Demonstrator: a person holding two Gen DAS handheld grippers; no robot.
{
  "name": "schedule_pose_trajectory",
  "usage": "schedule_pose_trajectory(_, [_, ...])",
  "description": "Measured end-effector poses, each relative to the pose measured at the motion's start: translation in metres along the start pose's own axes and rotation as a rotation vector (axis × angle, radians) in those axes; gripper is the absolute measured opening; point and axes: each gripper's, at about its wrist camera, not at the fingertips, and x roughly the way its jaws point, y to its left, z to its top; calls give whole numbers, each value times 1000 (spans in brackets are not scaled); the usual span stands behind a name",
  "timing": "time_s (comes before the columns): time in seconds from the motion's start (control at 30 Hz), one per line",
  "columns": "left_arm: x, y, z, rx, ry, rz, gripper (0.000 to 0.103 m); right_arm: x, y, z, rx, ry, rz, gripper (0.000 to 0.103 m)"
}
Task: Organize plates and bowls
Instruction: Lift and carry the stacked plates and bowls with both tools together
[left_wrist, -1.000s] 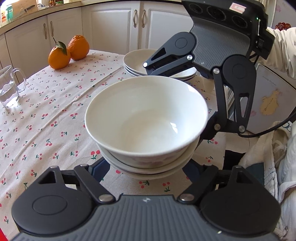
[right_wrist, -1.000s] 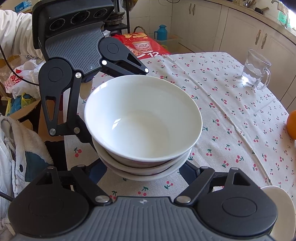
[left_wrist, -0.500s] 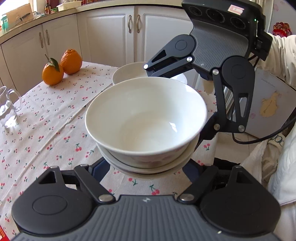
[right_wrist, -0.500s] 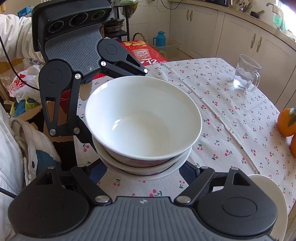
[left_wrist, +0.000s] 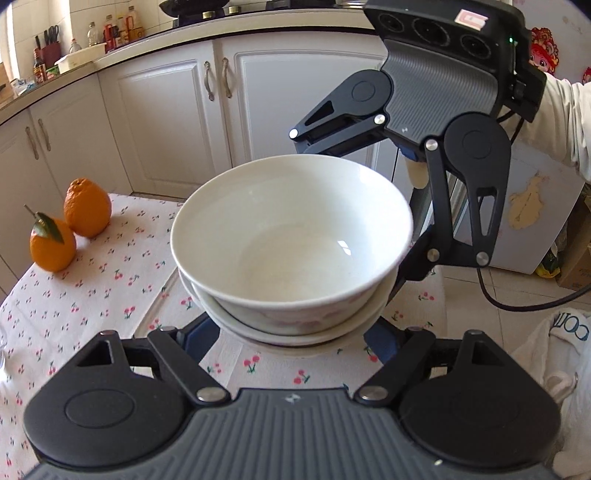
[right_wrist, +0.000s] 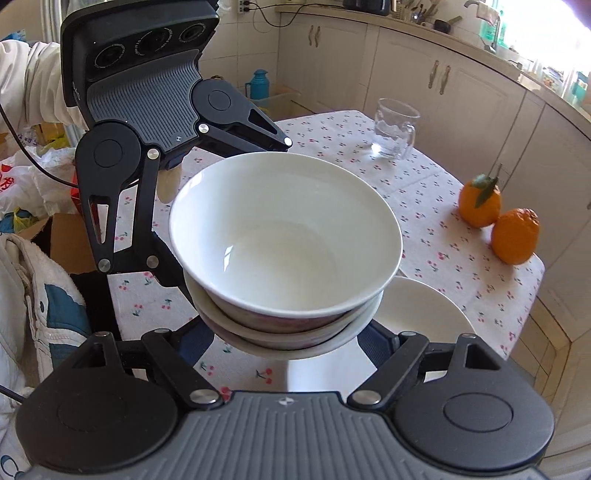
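A stack of white bowls (left_wrist: 291, 254) hangs in the air between my two grippers, which face each other across it. My left gripper (left_wrist: 291, 332) is closed against the near side of the stack, its fingertips hidden under the bowls. My right gripper (right_wrist: 288, 332) grips the opposite side of the same stack (right_wrist: 284, 243). The stack is lifted over the table's end. A stack of white plates (right_wrist: 424, 314) lies on the table below, to the right in the right wrist view; its edge (left_wrist: 155, 314) shows under the bowls in the left wrist view.
The table has a cherry-print cloth (right_wrist: 424, 195). Two oranges (left_wrist: 70, 225) (right_wrist: 495, 221) sit near one edge and a glass mug (right_wrist: 393, 129) stands farther off. White kitchen cabinets (left_wrist: 177, 122) stand behind. Bags and a towel (right_wrist: 37, 295) lie beside the table.
Both grippers have raised the bowl stack and carried it toward the table's end, over the plates. The grip on the stack has not changed.
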Motion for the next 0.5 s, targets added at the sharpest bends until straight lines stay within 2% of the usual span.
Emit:
schedule_pose_trajectory(0.23, [41,13,20,34,16,-38,84,-2,-36,-25,72,27,-57,88])
schedule_pose_trajectory(0.5, [60,23,25,33,31,-51,84,8,-59,-43,126,38,-65,88])
